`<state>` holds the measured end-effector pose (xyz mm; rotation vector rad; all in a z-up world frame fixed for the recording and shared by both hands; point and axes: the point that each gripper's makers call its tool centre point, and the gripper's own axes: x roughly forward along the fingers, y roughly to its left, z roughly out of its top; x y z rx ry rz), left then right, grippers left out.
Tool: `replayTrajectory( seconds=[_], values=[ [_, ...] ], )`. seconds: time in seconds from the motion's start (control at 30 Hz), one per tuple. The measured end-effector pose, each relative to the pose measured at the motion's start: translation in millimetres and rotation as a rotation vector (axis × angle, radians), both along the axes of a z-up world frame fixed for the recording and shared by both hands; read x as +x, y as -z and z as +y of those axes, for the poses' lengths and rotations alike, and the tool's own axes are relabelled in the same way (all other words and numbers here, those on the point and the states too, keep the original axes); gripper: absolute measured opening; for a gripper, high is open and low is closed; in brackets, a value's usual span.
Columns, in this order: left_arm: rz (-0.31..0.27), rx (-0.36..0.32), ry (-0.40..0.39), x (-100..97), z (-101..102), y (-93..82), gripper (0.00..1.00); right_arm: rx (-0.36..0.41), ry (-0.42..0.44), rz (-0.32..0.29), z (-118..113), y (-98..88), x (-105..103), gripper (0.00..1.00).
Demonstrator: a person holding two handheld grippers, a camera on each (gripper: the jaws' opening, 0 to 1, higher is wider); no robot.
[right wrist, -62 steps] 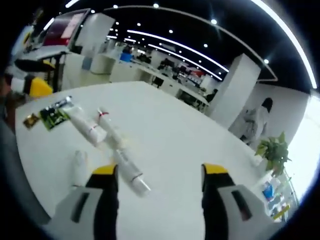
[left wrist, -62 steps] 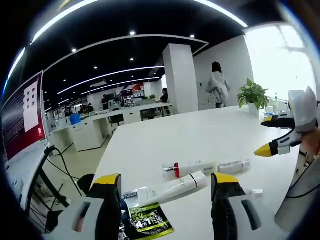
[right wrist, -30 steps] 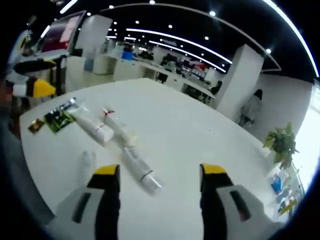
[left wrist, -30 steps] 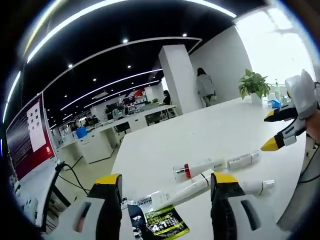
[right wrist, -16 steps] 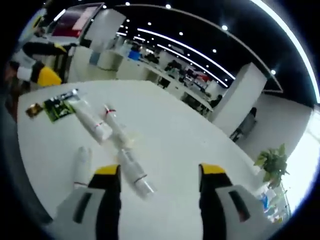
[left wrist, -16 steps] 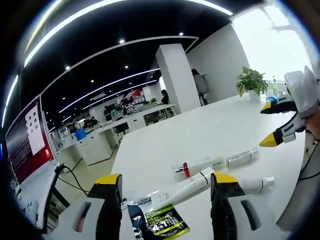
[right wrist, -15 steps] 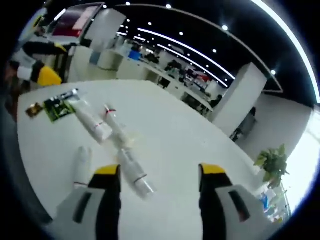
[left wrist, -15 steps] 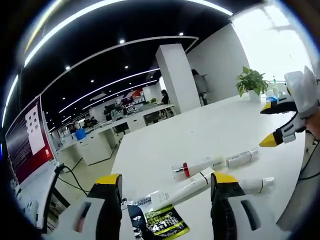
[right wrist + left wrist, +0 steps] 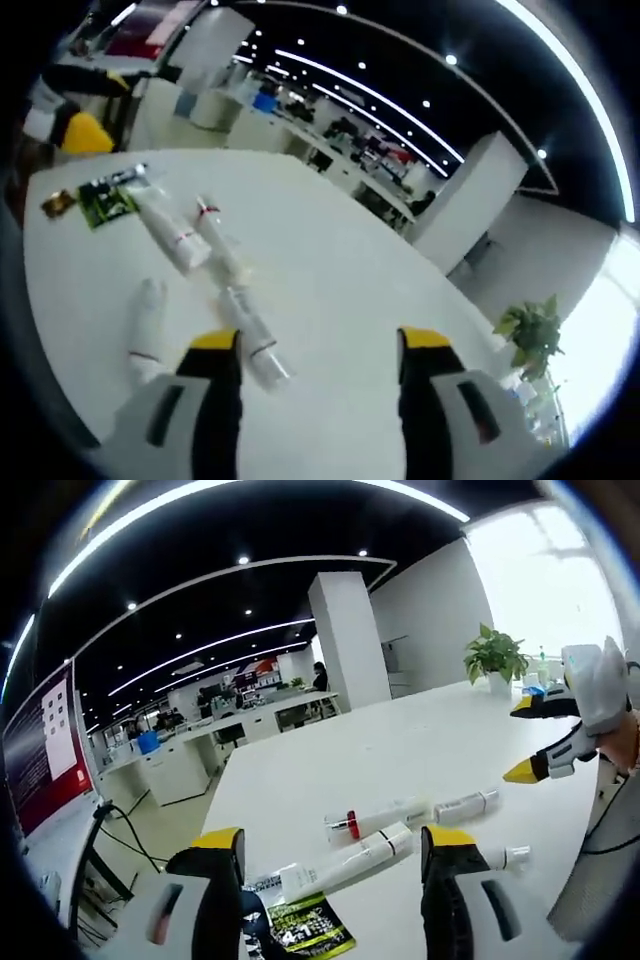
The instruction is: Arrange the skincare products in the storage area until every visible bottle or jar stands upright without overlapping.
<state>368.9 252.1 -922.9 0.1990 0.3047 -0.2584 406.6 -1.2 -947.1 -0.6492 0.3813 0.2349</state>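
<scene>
My left tool (image 9: pixel 330 845) hangs over the near edge of the white worktop (image 9: pixel 400 755), its two yellow-tipped jaws wide apart with nothing between them. My right tool (image 9: pixel 312 345) is also spread wide and holds nothing; it hovers above the worktop with its jaws either side of the scattered products.

All the skincare products lie flat on the worktop, none upright. In the left gripper view, the long white tube (image 9: pixel 345 860) lies slanted between my left tool's jaws, its flat end reaching the green sachet (image 9: pixel 305 925) at the near edge, beside a dark packet whose details I cannot make out. Just beyond it lies the tube with the red band (image 9: pixel 375 820), and to its right, almost end to end with it, a small clear-ended bottle (image 9: pixel 465 805). Another small white bottle (image 9: pixel 500 858) lies nearer, partly hidden behind my left tool's right jaw. My right tool shows at the right of that view, raised above the worktop, with my hand behind it.

In the right gripper view the same things run in a loose line from the far left towards my right tool, with the green sachet farthest and the small white bottle nearest on the left.

A potted plant (image 9: pixel 493 658) stands at the far right of the worktop.
</scene>
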Motion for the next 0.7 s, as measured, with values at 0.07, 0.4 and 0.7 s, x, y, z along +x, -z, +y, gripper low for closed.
replayTrajectory(
  seconds=[0.07, 0.4, 0.7],
  values=[
    [0.013, 0.005, 0.020, -1.9, -6, 2.7, 0.74, 0.002, 0.022, 0.007, -5, 2.1, 1, 0.62],
    [0.031, -0.030, 0.121, -11.6, -32, 3.3, 0.73, -0.063, 0.074, 0.012, -22, 6.9, 2, 0.61],
    [0.054, -0.073, 0.160, -16.7, -43, 4.1, 0.72, -0.100, 0.088, -0.008, -28, 2.3, 0, 0.61]
  ],
)
